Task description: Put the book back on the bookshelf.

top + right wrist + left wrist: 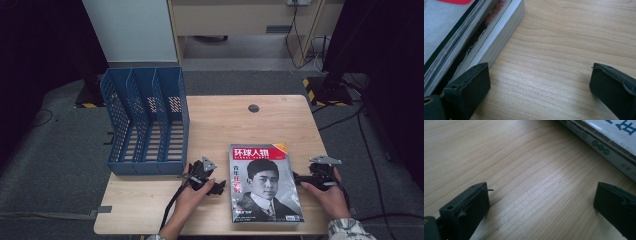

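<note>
A magazine [263, 182] with a portrait cover lies flat near the table's front edge, between my two hands. My left gripper [219, 187] rests on the wood just left of it, open, with bare table between its jaws; the magazine's spine [607, 146] crosses the upper right of the left gripper view. My right gripper [298, 178] sits at the magazine's right edge, open and holding nothing. In the right gripper view the stacked page edges [494, 37] run beside the left jaw.
A blue three-slot file rack [146, 120] stands at the table's left, hanging partly over the edge. A round cable hole [253, 108] sits near the far edge of the wooden table [225, 125]. Cables trail on the floor at the right.
</note>
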`<state>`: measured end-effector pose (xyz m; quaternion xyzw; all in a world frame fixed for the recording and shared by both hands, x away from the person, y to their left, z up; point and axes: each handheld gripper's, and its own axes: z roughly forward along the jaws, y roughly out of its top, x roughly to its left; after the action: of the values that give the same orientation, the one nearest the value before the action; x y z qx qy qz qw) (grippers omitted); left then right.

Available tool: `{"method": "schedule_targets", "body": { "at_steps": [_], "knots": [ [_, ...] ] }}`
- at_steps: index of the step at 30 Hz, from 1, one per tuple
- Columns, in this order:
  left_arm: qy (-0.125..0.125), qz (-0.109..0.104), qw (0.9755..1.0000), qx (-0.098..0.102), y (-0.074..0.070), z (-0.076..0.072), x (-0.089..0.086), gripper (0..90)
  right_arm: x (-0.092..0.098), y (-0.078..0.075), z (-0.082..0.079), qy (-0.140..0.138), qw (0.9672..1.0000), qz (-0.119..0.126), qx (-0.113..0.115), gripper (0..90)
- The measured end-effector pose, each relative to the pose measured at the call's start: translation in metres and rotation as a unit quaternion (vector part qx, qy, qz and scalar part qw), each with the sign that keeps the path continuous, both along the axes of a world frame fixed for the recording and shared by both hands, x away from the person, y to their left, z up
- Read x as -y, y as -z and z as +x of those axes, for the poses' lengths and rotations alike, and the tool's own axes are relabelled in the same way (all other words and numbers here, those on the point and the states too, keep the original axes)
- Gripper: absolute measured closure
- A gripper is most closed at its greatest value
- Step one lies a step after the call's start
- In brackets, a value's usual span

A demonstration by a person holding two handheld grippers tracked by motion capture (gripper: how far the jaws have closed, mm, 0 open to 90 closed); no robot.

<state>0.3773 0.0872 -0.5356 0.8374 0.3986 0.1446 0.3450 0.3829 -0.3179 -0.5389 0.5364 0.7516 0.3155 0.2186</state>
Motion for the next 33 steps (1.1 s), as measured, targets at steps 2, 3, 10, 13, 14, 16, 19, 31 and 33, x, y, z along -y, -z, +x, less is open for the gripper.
{"method": "schedule_targets", "body": {
  "at_steps": [2,3,10,13,14,16,19,31,33],
  "knots": [
    [-0.003,-0.008,0.9999,-0.006,-0.003,0.000,-0.002,2.7,0.000,0.000,0.000,0.002,1.0000,0.000,0.000,3.6],
    [-0.003,-0.015,0.9998,-0.008,-0.004,0.000,-0.002,5.5,0.000,0.000,0.000,0.003,1.0000,0.000,0.000,3.7],
    [-0.007,-0.058,0.9983,0.006,-0.017,-0.002,-0.002,7.6,0.003,-0.013,-0.003,0.009,0.9998,0.012,0.012,16.8],
    [-0.006,-0.103,0.9946,0.004,-0.024,-0.005,-0.002,8.4,0.003,-0.026,-0.009,0.008,0.9990,0.026,0.035,24.2],
    [0.001,-0.113,0.9936,0.002,-0.025,-0.007,-0.002,8.3,0.002,-0.030,-0.011,0.005,0.9985,0.031,0.046,26.4],
    [0.012,-0.116,0.9932,0.000,-0.026,-0.009,0.000,9.0,0.001,-0.034,-0.013,0.001,0.9977,0.040,0.054,28.7],
    [0.030,-0.125,0.9917,-0.001,-0.029,-0.016,0.009,15.8,-0.007,-0.044,-0.017,-0.026,0.9933,0.076,0.083,38.4],
    [0.060,-0.125,0.9900,-0.027,-0.020,-0.022,0.026,25.8,-0.034,-0.039,-0.017,-0.100,0.9901,0.085,0.050,35.7],
    [0.067,-0.131,0.9884,-0.038,-0.018,-0.022,0.028,23.7,-0.036,-0.037,-0.017,-0.103,0.9900,0.086,0.044,34.8]
  ]
}}
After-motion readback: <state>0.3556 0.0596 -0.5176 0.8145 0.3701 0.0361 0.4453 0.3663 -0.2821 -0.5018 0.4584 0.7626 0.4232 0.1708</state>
